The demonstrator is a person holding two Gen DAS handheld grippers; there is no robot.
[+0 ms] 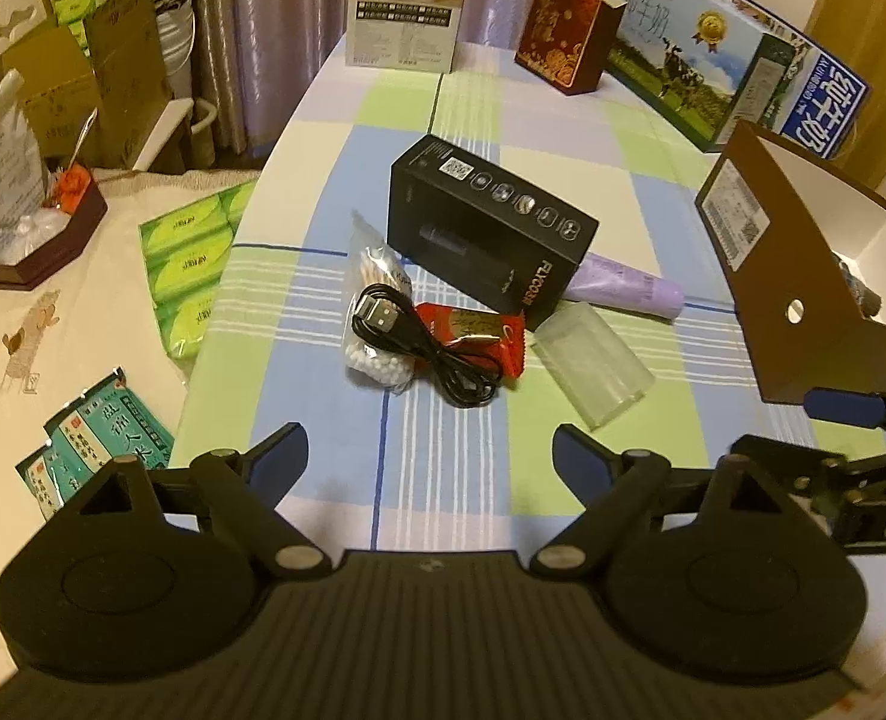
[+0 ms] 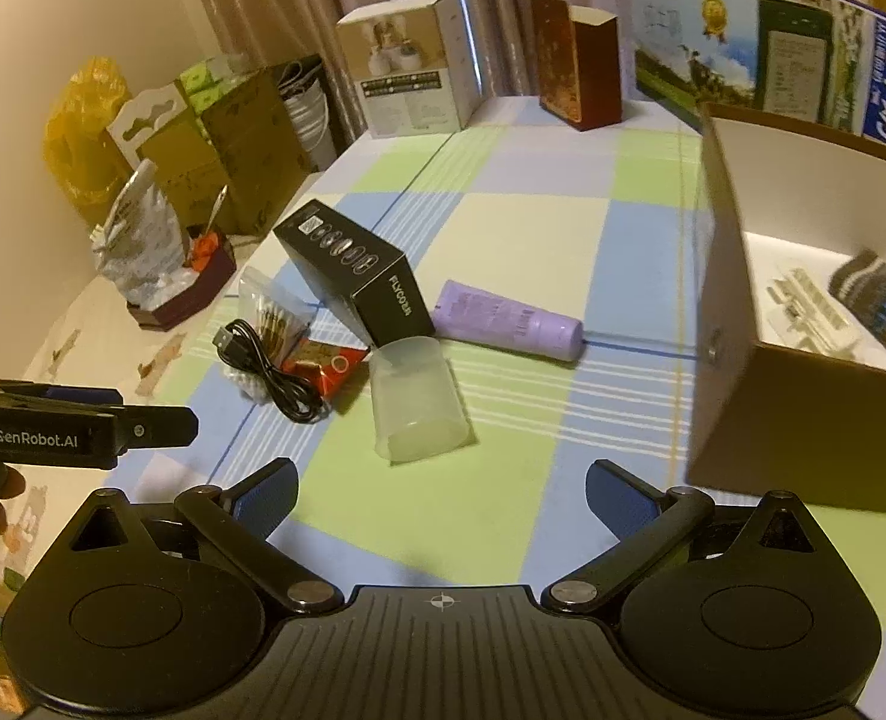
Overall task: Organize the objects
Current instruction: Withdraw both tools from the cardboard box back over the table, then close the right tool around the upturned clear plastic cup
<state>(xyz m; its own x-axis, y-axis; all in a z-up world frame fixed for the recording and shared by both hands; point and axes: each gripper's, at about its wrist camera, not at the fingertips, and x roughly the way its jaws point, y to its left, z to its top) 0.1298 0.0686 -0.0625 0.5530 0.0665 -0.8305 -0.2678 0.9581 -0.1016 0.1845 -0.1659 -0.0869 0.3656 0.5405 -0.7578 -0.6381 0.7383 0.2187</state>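
Note:
A pile lies mid-table on the checked cloth: a black FLYCO box (image 1: 490, 240) (image 2: 359, 282), a purple tube (image 1: 628, 291) (image 2: 508, 321), a clear plastic cup on its side (image 1: 589, 369) (image 2: 416, 411), a red snack packet (image 1: 478, 330) (image 2: 329, 369), a coiled black USB cable (image 1: 425, 354) (image 2: 269, 372) and a bag of cotton swabs (image 1: 374, 276) (image 2: 272, 306). An open brown cardboard box (image 1: 802, 300) (image 2: 802, 420) stands at the right, holding a knitted item (image 2: 880, 294). My left gripper (image 1: 431, 450) hovers open before the pile. My right gripper (image 2: 443, 480) is open beside the cardboard box, holding nothing.
Along the table's far edge stand a white product box (image 1: 404, 30), a red gift box (image 1: 559, 30) and milk cartons (image 1: 694, 60). On the adjoining table to the left lie green tissue packs (image 1: 191, 276), medicine sachets (image 1: 95, 438) and a dark tray (image 1: 41, 246).

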